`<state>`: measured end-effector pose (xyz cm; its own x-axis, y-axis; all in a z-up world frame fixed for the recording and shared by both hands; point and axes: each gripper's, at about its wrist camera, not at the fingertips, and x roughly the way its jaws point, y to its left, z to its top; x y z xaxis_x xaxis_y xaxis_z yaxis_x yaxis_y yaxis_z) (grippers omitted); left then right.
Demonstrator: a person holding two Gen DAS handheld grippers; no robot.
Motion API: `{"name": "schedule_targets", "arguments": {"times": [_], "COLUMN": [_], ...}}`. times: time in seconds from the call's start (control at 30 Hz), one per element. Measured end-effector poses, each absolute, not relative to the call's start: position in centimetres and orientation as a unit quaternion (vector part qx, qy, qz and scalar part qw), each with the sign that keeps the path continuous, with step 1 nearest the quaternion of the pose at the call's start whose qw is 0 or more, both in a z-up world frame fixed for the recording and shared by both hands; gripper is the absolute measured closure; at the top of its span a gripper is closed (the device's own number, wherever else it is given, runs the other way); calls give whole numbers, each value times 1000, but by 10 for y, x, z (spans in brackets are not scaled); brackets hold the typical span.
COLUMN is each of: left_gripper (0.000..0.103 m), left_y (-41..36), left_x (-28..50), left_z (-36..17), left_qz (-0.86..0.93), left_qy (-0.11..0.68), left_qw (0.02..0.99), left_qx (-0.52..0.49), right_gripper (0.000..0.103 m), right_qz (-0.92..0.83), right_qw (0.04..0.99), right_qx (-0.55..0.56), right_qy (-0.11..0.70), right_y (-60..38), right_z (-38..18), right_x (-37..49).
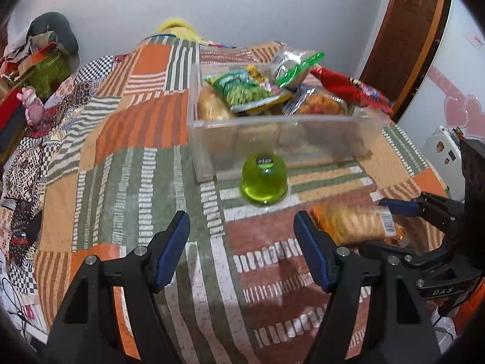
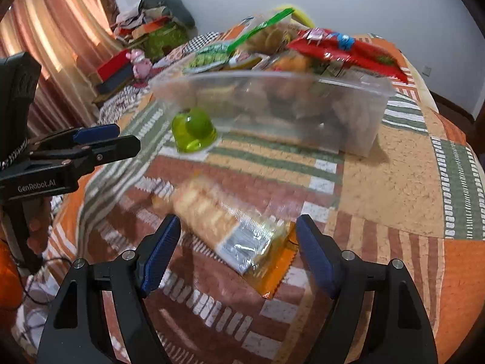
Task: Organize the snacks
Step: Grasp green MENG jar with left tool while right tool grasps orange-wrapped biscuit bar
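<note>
Barcode end of biscuit packet (image 2: 242,236) between right fingers (image 2: 315,254) in right view only; both pairs spread, empty.

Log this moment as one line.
left gripper: open, facing green jelly cup | right gripper: open, over biscuit pack | clear bin: part filled

I see a lime-green jelly cup (image 1: 263,180), a clear plastic bin (image 1: 285,139) of green and red snack packets, an orange-edged biscuit pack (image 2: 230,227), blue gripper pads (image 1: 171,248), and an orange, green and brown striped patchwork bedspread (image 1: 127,157).
</note>
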<state>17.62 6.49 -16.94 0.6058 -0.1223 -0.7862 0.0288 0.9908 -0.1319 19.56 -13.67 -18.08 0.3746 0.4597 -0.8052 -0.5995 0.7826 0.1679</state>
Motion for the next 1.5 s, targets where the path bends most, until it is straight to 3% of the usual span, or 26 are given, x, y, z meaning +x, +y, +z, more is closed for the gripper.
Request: {"name": "schedule_targets", "arguments": {"times": [0.13,0.2,0.27,0.5,0.6,0.67,0.87,1.0,1.17,1.5], "left_gripper": [32,32,32,33,36,40,57,57,58,58], "left_y": [64,63,61,50,44,42,39,36,38,48], "left_x": [180,183,188,209,223,230,246,246,235,209], "left_z": [-176,-176,-176,-177,-182,-185,-195,-198,-194,-169], "left_qz": [-43,-43,-44,-48,-52,-49,-53,-55,-58,-54], "left_qy": [445,445,441,429,430,431,441,435,432,411], "left_qw": [892,892,894,900,899,899,894,897,898,908], "left_qx": [-62,-63,-64,-59,-57,-55,-59,-51,-58,-57], "right_gripper": [33,43,59,62,56,45,42,42,56,70], "right_qz": [319,318,314,288,284,281,292,303,330,333], "right_qw": [829,831,833,843,845,848,847,843,834,846], "right_qx": [-79,-82,-88,-80,-79,-72,-62,-73,-95,-103], "right_qy": [453,449,447,447,446,443,441,439,433,403], "right_y": [-131,-130,-128,-142,-147,-148,-141,-132,-125,-126], "right_z": [-181,-180,-181,-181,-178,-176,-177,-180,-180,-167], "right_x": [202,204,207,208,206,207,217,219,214,198]}}
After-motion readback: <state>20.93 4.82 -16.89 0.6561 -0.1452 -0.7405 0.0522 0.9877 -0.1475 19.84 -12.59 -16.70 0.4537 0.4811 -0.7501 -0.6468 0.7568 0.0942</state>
